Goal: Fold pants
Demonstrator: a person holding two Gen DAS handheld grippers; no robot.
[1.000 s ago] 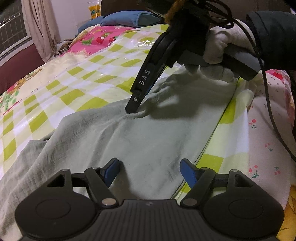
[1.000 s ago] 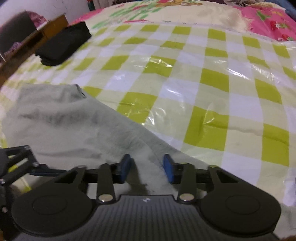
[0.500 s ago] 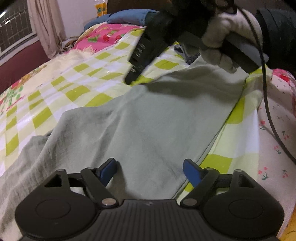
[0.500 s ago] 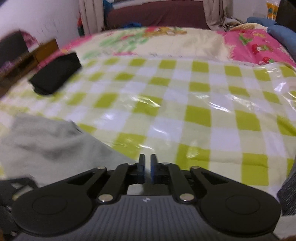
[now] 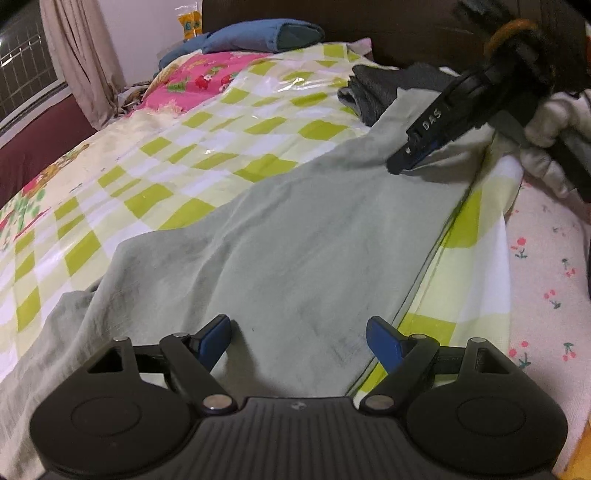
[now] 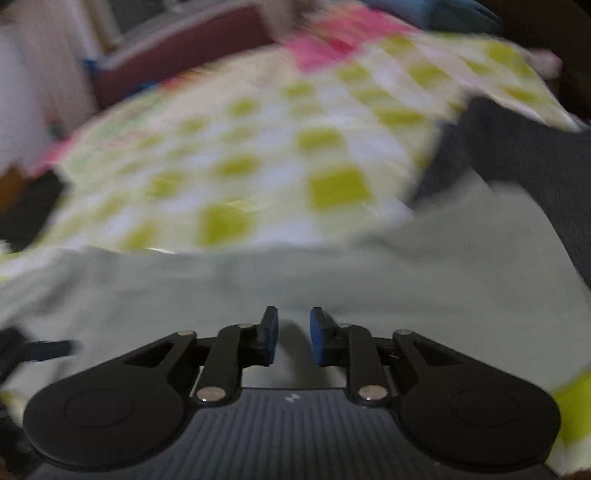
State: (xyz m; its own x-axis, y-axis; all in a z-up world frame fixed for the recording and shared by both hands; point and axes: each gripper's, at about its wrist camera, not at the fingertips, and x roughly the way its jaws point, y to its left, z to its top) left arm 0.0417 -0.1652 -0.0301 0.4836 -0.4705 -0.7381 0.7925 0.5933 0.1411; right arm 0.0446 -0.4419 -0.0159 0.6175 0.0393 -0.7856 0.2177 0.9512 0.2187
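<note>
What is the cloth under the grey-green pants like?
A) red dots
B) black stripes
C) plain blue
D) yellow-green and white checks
D: the grey-green pants lie spread on a shiny cover with yellow-green and white squares, seen in both wrist views.

Dim warm indoor light, fisheye-bent edges, heavy motion blur in right view.

A home bedroom: a bed with pillows beside a curtained window.
</note>
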